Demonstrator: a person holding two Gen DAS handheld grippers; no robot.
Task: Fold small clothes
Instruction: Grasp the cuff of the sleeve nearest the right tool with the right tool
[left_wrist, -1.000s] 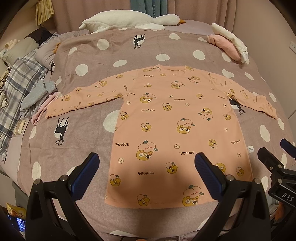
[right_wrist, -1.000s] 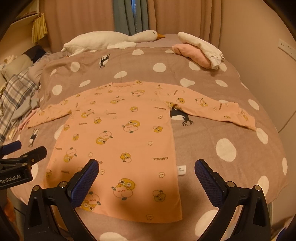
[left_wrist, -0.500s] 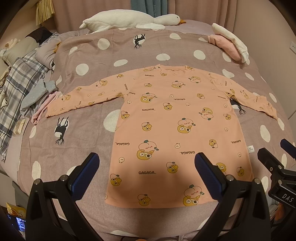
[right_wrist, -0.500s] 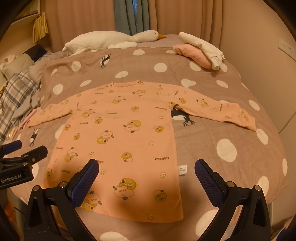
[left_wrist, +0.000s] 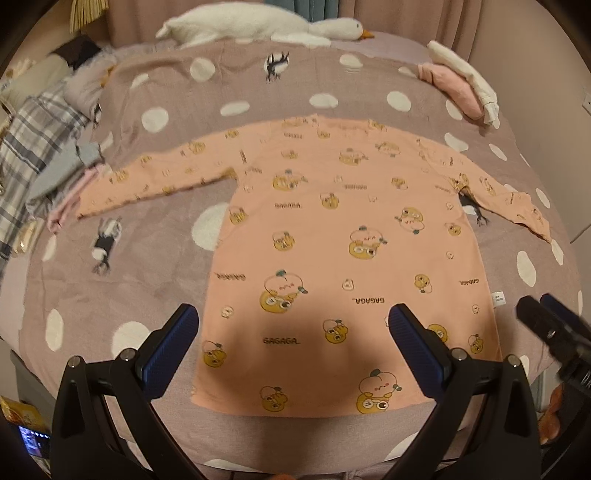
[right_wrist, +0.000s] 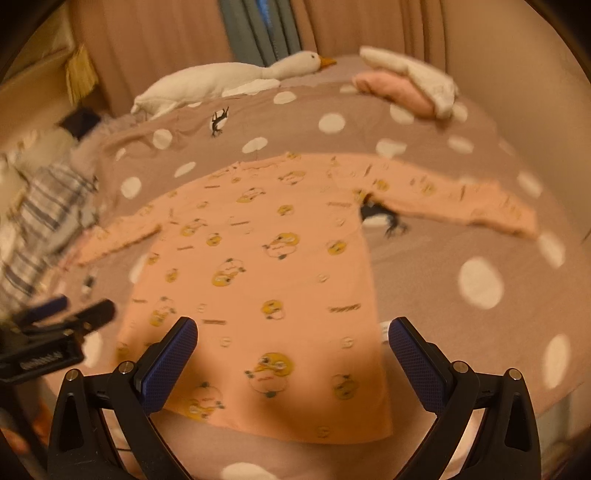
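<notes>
Shirt: peach long-sleeved top (left_wrist: 343, 258) printed with yellow cartoon figures, spread flat on the bed with both sleeves out to the sides, neckline away from the cameras, hem nearest them; it lies as it did a second ago.
Bedspread: mauve cover with white dots (left_wrist: 147, 258) under the shirt, showing all round it.
Left gripper: (left_wrist: 291, 345) fingers spread wide, holding nothing, hovering above the hem with one blue pad (left_wrist: 168, 350) beside the shirt's left edge and the other over its lower right part; framing is nearly what it was, with slight blur on the left side of the view.
Right gripper: (right_wrist: 293, 354) fingers wide apart and empty, above the shirt's lower right corner; its view is now strongly blurred and the shirt sits larger and further left than half a second ago, so this gripper has moved in.
Background: white goose plush (left_wrist: 258, 26) at the far edge, pink and white folded clothes (left_wrist: 458, 85) at far right, plaid fabric (left_wrist: 33, 140) at left.
</notes>
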